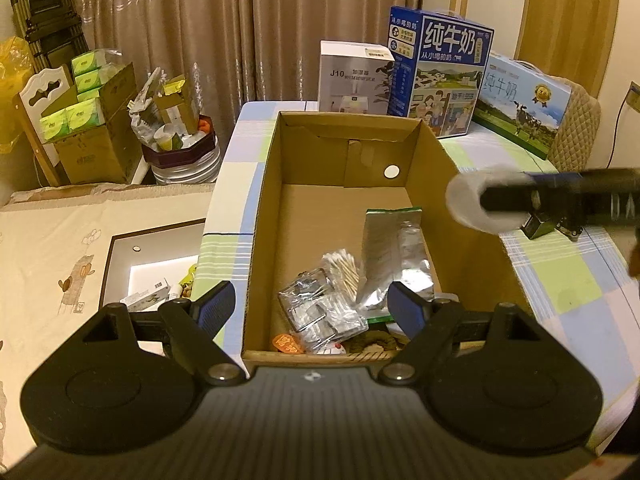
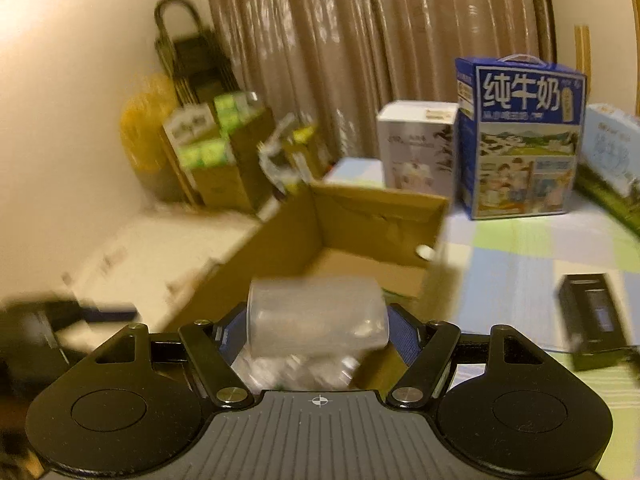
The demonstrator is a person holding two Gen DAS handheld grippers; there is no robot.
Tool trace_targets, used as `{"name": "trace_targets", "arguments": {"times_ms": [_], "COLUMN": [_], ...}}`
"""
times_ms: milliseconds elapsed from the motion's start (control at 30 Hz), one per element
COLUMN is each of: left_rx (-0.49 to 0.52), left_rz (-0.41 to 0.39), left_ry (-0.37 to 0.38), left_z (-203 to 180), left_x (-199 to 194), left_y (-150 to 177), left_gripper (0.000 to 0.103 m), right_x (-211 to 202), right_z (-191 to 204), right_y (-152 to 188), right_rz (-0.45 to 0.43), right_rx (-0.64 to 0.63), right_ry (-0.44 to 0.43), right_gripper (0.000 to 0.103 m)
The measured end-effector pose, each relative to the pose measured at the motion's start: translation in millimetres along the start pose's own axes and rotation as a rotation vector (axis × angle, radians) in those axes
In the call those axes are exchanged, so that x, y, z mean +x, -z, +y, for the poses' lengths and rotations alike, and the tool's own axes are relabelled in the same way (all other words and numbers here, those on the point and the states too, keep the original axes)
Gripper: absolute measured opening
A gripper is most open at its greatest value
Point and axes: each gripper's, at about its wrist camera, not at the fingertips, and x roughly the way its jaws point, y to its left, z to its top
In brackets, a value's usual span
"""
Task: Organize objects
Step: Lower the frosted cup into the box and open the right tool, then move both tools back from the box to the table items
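An open cardboard box (image 1: 264, 216) stands on the checkered tablecloth in the left wrist view. Inside it lie a silver foil pouch (image 1: 394, 248), a bag of cotton swabs (image 1: 344, 268) and a clear plastic pack (image 1: 320, 312). My left gripper (image 1: 310, 306) is open over the box's near end, holding nothing. My right gripper (image 1: 492, 200) reaches in from the right, above the box's right wall, shut on a translucent white plastic roll (image 1: 466, 200). In the blurred right wrist view the roll (image 2: 316, 312) sits between the fingers of my right gripper (image 2: 316, 334), with the box (image 2: 372, 216) ahead.
A tall blue milk carton (image 1: 440, 76), a white humidifier box (image 1: 354, 76) and a flat milk case (image 1: 524, 108) stand behind the box. A small black box (image 2: 592, 320) lies on the cloth to the right. Cartons of green tissue packs (image 1: 80, 116) and clutter sit at the left.
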Motion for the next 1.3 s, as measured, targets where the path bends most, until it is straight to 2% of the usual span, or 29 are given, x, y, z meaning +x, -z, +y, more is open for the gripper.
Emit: {"name": "trace_targets", "arguments": {"times_ms": [167, 400, 800, 1300], "left_rx": [-0.001, -0.02, -0.05, -0.068], "left_rz": [0.001, -0.002, -0.02, -0.064], "left_ry": [-0.001, 0.006, 0.016, 0.025], "left_z": [0.4, -3.3, -30.7, -80.8], "left_x": [-0.1, -4.3, -36.2, -76.3], "left_y": [3.8, 7.6, 20.0, 30.9], "left_gripper": [0.08, 0.081, 0.085, 0.102], "right_x": [6.3, -4.5, -69.3, -147.8], "right_z": [-13.0, -28.4, -41.0, -65.4], "right_y": [-7.2, 18.9, 60.7, 80.7], "right_rz": [-0.019, 0.044, 0.068, 0.028], "right_rx": [0.094, 0.117, 0.131, 0.166], "right_ry": [-0.037, 0.034, 0.121, 0.189], "right_gripper": [0.071, 0.072, 0.072, 0.072]}}
